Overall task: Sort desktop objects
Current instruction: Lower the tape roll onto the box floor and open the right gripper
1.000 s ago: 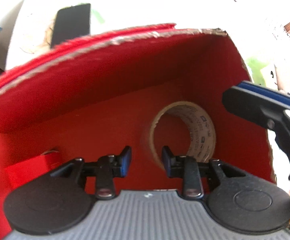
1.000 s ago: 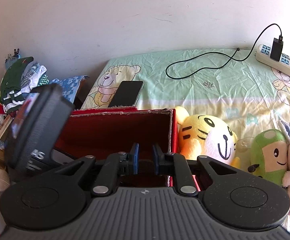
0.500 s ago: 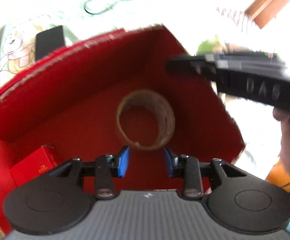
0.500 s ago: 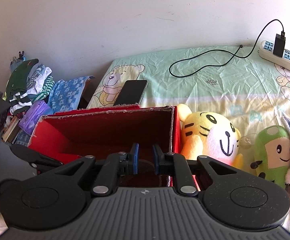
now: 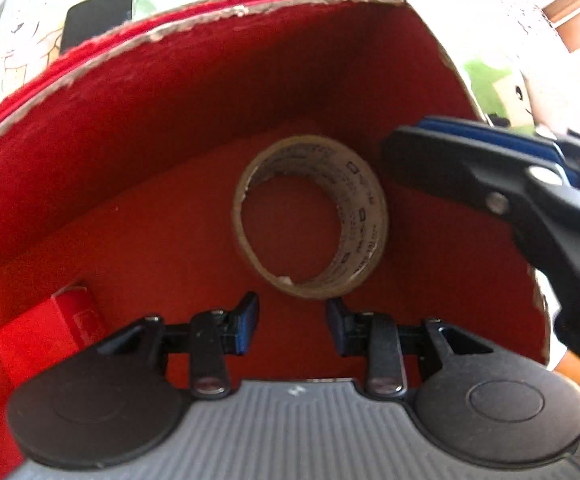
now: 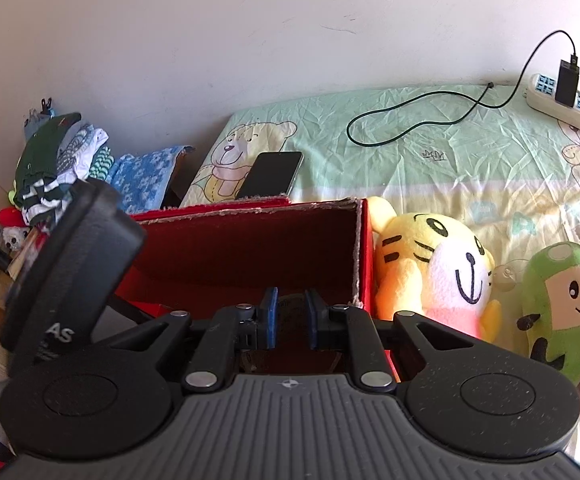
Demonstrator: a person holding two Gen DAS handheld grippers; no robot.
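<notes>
A roll of clear packing tape [image 5: 312, 216] lies on the floor of a red cardboard box [image 5: 169, 92], near its right wall. My left gripper [image 5: 293, 322] hovers inside the box just short of the tape, open and empty. A small red box [image 5: 47, 334] lies in the box's left corner. My right gripper [image 6: 289, 320] hangs over the box's near right edge [image 6: 360, 248], its jaws a narrow gap apart with nothing between them. It also shows from the side in the left wrist view [image 5: 490, 184].
A black phone [image 6: 271, 174] lies on the bedsheet behind the box. A tiger plush [image 6: 434, 268] and a green plush [image 6: 558, 300] sit right of the box. A power strip [image 6: 566, 100] with a black cable lies far right. Folded clothes [image 6: 57, 164] are stacked left.
My left gripper swung over the box and back, ending a little higher above the tape, which now lies flat. My right gripper stayed over the box edge.
</notes>
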